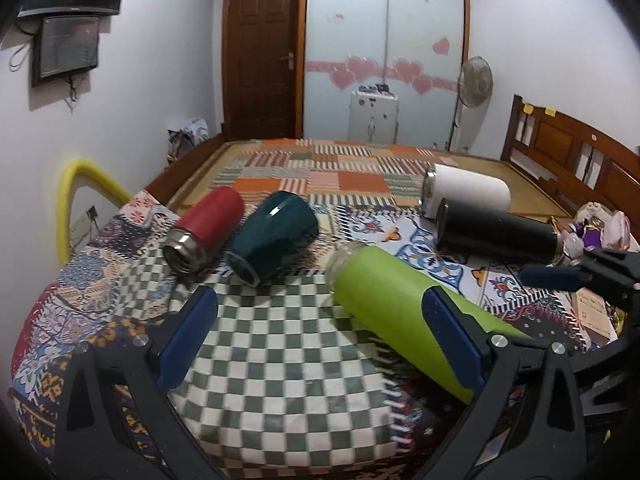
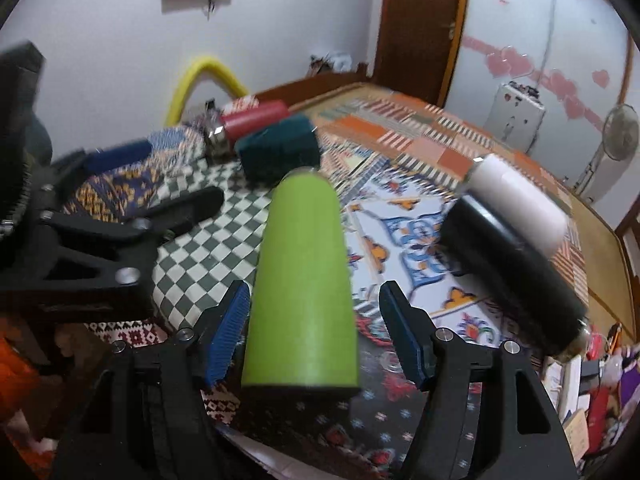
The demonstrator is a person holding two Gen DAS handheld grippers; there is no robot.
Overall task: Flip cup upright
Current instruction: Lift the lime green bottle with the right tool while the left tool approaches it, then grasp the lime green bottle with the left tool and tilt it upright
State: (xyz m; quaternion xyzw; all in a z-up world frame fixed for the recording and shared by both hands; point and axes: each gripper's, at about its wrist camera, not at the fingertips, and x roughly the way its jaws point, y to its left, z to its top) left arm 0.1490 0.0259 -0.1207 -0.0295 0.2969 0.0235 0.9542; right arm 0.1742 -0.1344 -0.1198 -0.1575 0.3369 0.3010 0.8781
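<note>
Bedroom scene: a patchwork quilt (image 1: 336, 176) is covering the bed, w/ a green-checked cloth (image 1: 280, 360) lying at the near end; wooden door (image 1: 260, 60) and heart-stickered wardrobe (image 1: 384, 40) are standing at the far wall. The lime-green cup (image 2: 302, 280) is lying on its side, mouth pointing away. The right tool (image 2: 314, 332) is reaching low, jaws spread wide, straddling the cup's base w/o gripping. The left tool (image 1: 320, 336) is hovering wide open, holding nothing, right pad overlapping the cup. Red cup (image 1: 206, 228) and teal cup (image 1: 274, 236) are lying beyond at left, white cup (image 1: 466, 194) and black flask (image 1: 496, 232) at right, leaving open cloth between.
</note>
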